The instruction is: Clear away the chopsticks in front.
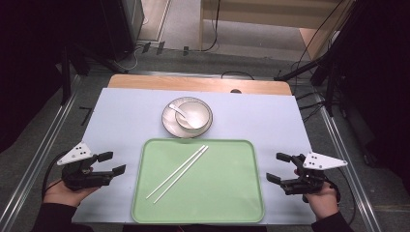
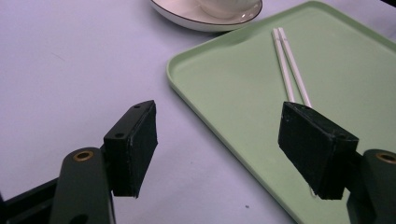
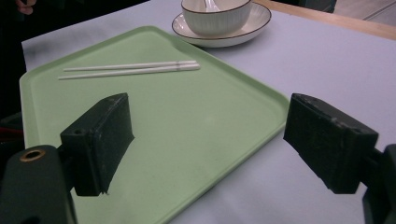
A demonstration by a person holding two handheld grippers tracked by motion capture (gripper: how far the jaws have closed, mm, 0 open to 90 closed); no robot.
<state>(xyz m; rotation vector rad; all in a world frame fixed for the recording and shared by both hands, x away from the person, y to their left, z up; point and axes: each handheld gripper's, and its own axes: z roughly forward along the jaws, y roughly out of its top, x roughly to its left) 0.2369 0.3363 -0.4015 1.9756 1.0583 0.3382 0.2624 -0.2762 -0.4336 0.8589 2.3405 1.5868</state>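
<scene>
Our left hand-held gripper (image 1: 112, 163) hangs released over the tabletop (image 1: 121, 121) just left of the tray (image 1: 227, 193), jaws wide apart and empty. Our right hand-held gripper (image 1: 279, 167) is likewise released, just right of the tray. The chopsticks (image 1: 178, 173) lie side by side on the tray, near the bowl (image 1: 194, 114) on its plate (image 1: 168, 121).

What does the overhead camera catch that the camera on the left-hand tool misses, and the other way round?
The high view alone shows the person's hands, the right gripper, the white spoon in the white ceramic bowl, the table's wooden far edge and the floor cables.

The left gripper view alone shows the left gripper close up, its black fingers spread wide with nothing between them.

Both show the pale green plastic tray, the pair of white chopsticks lying on it, and the white saucer beyond.
</scene>
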